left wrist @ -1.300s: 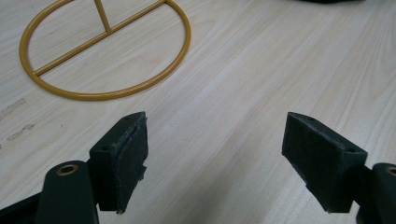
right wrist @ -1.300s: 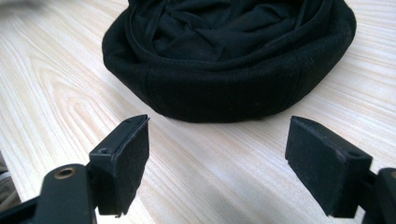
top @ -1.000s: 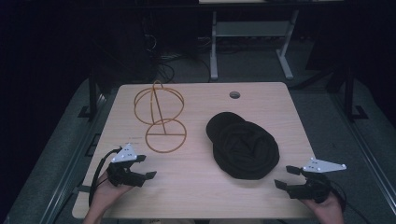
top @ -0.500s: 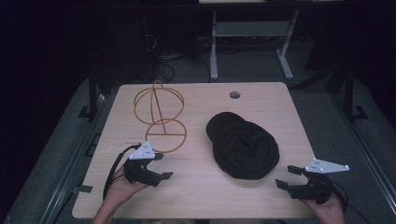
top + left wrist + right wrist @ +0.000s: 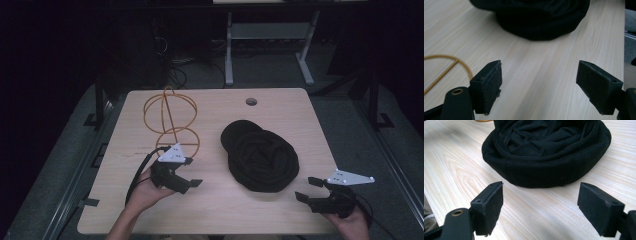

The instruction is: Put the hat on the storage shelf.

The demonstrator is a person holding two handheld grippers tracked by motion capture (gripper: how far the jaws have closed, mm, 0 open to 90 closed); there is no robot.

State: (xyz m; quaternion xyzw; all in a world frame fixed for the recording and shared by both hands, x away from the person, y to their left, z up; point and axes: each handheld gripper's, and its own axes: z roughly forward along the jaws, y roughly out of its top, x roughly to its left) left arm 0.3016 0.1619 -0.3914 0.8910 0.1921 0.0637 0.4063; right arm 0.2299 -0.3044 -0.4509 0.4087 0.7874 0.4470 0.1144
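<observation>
Nothing grabbed yet: both the left gripper (image 5: pixel 192 186) and right gripper (image 5: pixel 309 189) gape empty beside the black cap (image 5: pixel 260 155), wire stand (image 5: pixel 170 120) bare.

Premises present as a lab or test room: bare wooden table (image 5: pixel 210 210) with cable port, dark surroundings, floor cables (image 5: pixel 175 70), metal desk frame (image 5: pixel 265 35).

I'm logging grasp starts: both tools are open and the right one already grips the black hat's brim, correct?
Not quite. The right tool is open but grips nothing: in the right gripper view its jaws stand apart on bare table, short of the black hat. The left tool is open too.
</observation>
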